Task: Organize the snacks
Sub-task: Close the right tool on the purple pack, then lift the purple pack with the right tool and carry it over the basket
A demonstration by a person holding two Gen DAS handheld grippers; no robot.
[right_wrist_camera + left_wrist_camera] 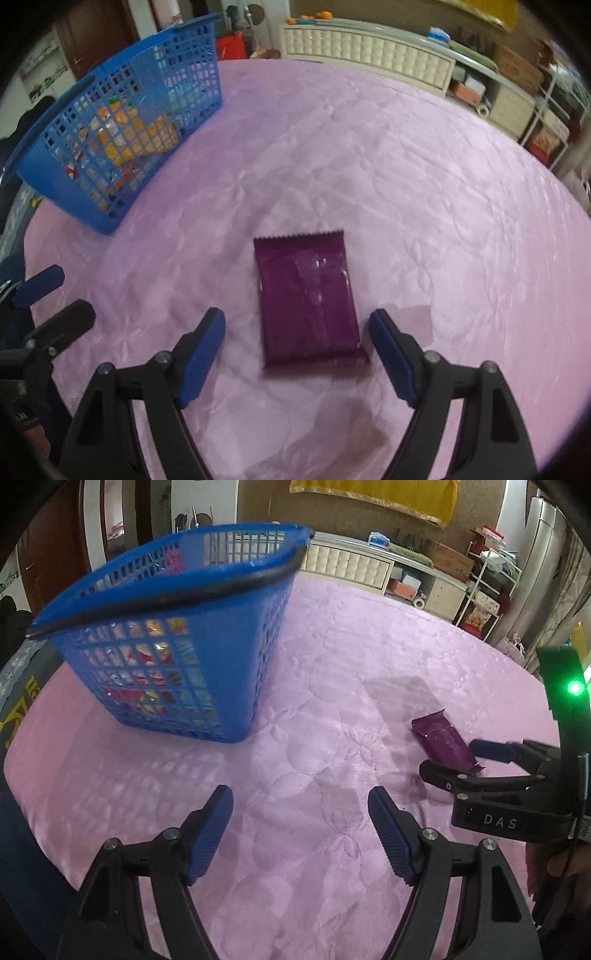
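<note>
A purple snack packet (306,299) lies flat on the pink quilted bed cover (424,184). My right gripper (297,325) is open, its blue pads on either side of the packet's near end, not touching it. In the left wrist view the packet (443,740) lies at the right with the right gripper (448,755) around its end. A blue plastic basket (166,635) holding several snack packs stands at the left. My left gripper (301,801) is open and empty over bare cover, right of the basket. The basket (118,122) sits far left in the right wrist view.
A white padded bench or headboard (365,51) runs along the far edge. Shelves and boxes (480,576) stand at the back right. A dark cloth (22,694) lies at the bed's left edge.
</note>
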